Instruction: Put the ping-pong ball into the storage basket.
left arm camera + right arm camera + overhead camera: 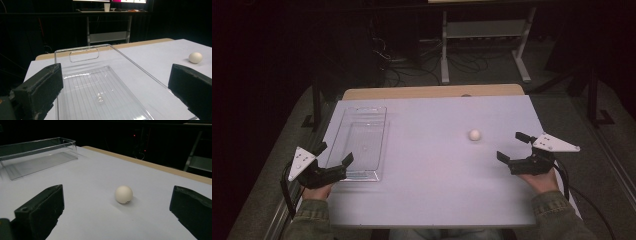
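1. Clear tray is hard to read from above; its near end is cut off in the left gripper view, where the handle slot in its far wall shows.
2. White ball lies on the table, right of centre, well apart from the tray; a small dark mark shows on it in the right gripper view.
3. Left gripper sits at the tray's near end, jaws wide, nothing held.
4. Right gripper is near the ball, jaws wide, nothing held.
5. Pale sheet over a wood top; dark room, metal stand and cables beyond.

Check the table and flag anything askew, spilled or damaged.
Nothing stands out. The clear tray sits flat and empty, slightly angled on the white sheet; the white ball rests intact, apart from it.
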The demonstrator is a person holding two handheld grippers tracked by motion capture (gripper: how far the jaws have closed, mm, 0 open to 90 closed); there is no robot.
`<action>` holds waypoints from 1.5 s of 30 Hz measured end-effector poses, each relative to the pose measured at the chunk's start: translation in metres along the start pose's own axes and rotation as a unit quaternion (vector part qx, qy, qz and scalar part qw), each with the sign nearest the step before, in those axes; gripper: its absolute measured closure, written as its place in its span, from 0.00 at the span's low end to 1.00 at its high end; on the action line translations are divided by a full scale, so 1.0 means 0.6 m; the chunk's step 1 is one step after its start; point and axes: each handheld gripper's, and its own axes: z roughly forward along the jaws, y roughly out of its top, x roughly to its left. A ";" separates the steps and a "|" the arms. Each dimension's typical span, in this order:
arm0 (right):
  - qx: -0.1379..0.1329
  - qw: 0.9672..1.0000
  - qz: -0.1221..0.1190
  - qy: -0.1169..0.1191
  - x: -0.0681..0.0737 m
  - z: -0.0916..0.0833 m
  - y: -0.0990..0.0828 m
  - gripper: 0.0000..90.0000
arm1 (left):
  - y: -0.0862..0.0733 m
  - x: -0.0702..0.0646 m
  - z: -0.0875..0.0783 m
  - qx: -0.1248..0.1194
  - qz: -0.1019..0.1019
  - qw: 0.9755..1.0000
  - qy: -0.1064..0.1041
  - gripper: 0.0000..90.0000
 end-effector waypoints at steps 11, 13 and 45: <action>-0.010 1.000 0.003 -0.007 0.000 -0.011 0.003 0.00 | 0.008 -0.016 0.002 0.007 0.004 1.000 -0.020 0.00; -0.011 1.000 0.003 -0.009 0.000 -0.012 0.002 0.00 | 0.014 -0.020 0.004 0.012 0.001 1.000 -0.020 0.00; -0.001 1.000 -0.008 -0.008 0.003 -0.009 0.001 0.00 | 0.092 -0.066 0.067 0.087 0.059 0.991 -0.080 0.00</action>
